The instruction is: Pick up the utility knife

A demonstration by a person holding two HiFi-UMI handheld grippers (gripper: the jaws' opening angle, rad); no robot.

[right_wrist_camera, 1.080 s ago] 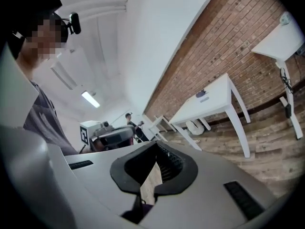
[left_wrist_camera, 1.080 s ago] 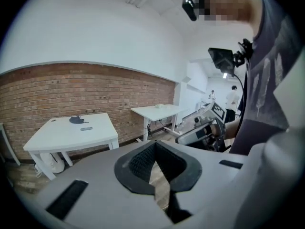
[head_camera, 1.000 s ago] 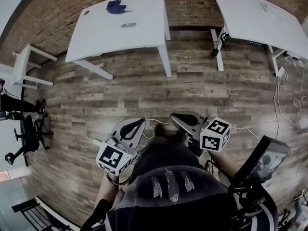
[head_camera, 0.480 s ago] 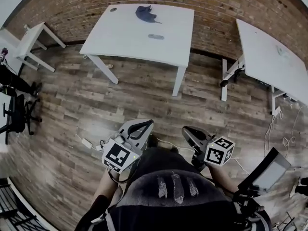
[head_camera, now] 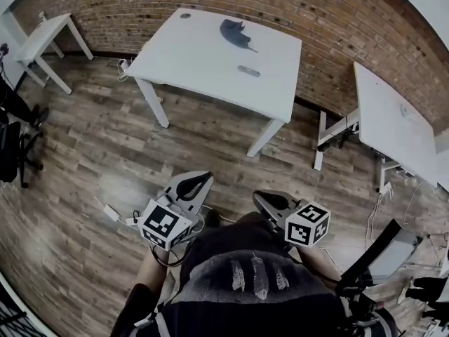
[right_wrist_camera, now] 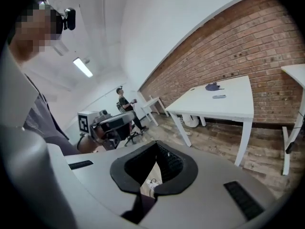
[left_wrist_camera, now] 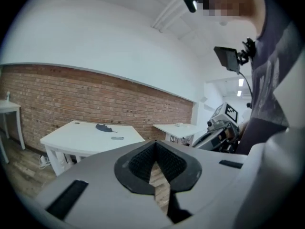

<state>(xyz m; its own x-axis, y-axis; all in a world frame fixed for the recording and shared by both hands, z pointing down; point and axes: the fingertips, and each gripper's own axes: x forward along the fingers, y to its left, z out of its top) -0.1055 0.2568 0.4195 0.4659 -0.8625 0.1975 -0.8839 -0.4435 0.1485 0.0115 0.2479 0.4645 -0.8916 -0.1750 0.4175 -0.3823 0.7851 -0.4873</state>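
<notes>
The utility knife is a small grey bar lying on the white table by the brick wall, near a dark blue cloth. Both grippers hang low in front of the person's waist, far from the table across the wooden floor. My left gripper is shut with nothing in it, and so is my right gripper. In the left gripper view the knife shows small beyond the shut jaws of the left gripper. The right gripper view has the knife on the table past the right gripper.
A second white table stands to the right and a small white one at the far left. An office chair is at the left edge. Cables and a power strip lie on the floor. Another person stands far off.
The head view has swung, so the table with the knife now sits further right and nearer. Both grippers have travelled with the person and stay shut and empty.
</notes>
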